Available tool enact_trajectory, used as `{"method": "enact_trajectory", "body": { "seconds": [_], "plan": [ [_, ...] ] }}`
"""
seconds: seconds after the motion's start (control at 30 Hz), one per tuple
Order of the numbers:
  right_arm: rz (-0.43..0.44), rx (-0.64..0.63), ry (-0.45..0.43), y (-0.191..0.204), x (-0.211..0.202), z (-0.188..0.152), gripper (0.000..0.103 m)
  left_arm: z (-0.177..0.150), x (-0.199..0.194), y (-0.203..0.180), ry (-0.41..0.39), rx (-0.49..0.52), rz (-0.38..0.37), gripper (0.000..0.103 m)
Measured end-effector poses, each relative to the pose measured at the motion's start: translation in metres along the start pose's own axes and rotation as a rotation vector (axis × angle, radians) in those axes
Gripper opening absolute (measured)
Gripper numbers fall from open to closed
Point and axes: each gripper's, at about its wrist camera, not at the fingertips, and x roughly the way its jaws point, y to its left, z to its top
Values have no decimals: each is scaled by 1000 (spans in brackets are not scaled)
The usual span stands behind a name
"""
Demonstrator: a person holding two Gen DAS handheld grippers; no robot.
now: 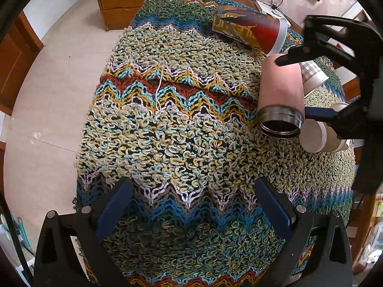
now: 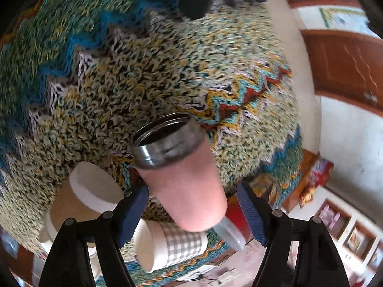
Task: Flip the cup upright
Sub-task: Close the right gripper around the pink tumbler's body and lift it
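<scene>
Right wrist view first: my right gripper has its two blue-padded fingers on either side of the pink tumbler, around its closed lower end. The pads look to be right at its sides, but the picture is blurred and I cannot tell whether they press on it. The tumbler is tilted, its dark metal threaded mouth pointing away from me and up in this view, over the looped zigzag blanket.

Just beside the tumbler lie other cups on their sides: a plaid paper cup under its base, a brown cup with a white rim to its left, and the clear rim of a red cup to its right.

Left wrist view: my left gripper is spread wide with nothing between its fingers, hovering over the blanket well apart from the tumbler. From here the tumbler leans mouth-down toward the blanket, with the right gripper reaching in around it from the right. Beyond the tumbler lies a red and gold printed cup; behind it the plaid cup; beside its mouth the brown cup. Far beyond, a wooden cabinet stands on the tiled floor.
</scene>
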Motion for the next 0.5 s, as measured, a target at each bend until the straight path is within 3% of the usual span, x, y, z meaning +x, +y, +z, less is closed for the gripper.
{"method": "enact_trajectory", "body": {
  "seconds": [0.17, 0.2, 0.5],
  "plan": [
    [18, -73, -7, 3, 15, 5, 76, -4, 4, 5, 11, -18, -10, 102],
    [25, -77, -7, 3, 19, 6, 72, -6, 5, 7, 11, -22, -11, 102],
    [38, -56, -41, -5, 27, 6, 70, -8, 7, 17, 15, -53, -23, 102]
  ]
}}
